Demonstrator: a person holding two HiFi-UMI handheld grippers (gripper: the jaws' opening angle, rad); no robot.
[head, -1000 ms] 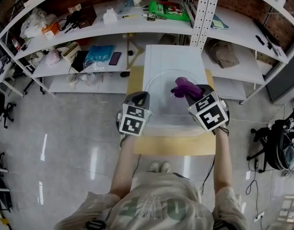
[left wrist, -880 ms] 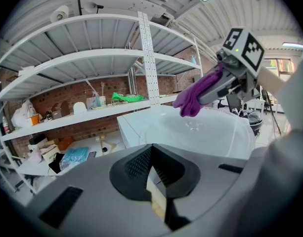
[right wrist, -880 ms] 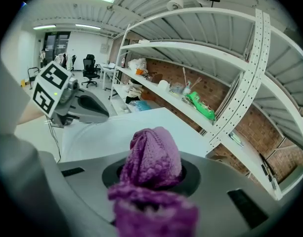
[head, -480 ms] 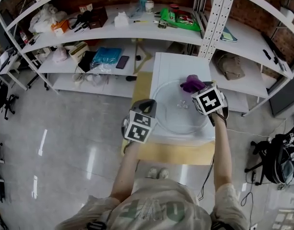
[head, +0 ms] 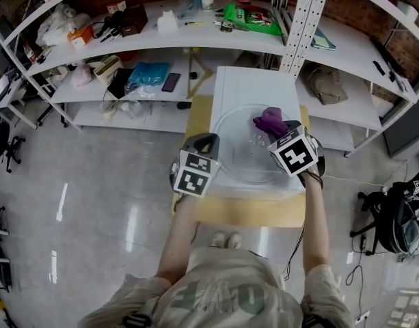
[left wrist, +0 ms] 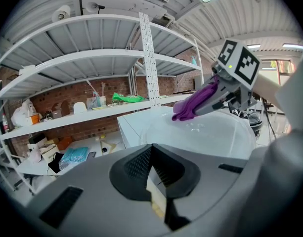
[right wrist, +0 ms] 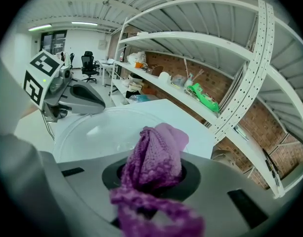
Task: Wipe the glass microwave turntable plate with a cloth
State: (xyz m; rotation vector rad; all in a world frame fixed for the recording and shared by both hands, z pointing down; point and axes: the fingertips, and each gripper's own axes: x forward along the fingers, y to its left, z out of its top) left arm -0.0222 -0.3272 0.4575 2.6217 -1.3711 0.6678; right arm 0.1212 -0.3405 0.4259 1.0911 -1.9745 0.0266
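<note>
The round glass plate [head: 247,157] lies on a white box top [head: 250,84]. My left gripper [head: 209,142] is at the plate's left rim, its jaws closed there; in the left gripper view [left wrist: 152,154] its body hides the near rim. My right gripper [head: 280,132] is shut on a purple knitted cloth [head: 268,121], which rests on the plate's far right part. In the right gripper view the cloth [right wrist: 158,149] bulges out of the jaws over the plate [right wrist: 99,132]. The left gripper view shows the cloth [left wrist: 191,105] touching the glass [left wrist: 215,132].
The box stands on a wooden table [head: 247,210]. White shelves [head: 161,36] with boxes, bags and bottles run behind it and to both sides, with a perforated upright post [head: 298,19] just beyond the box. Grey floor lies to the left.
My right gripper has carried the cloth over the plate's far right part, out toward the rim and back a little. The left gripper has stayed at the left rim.
</note>
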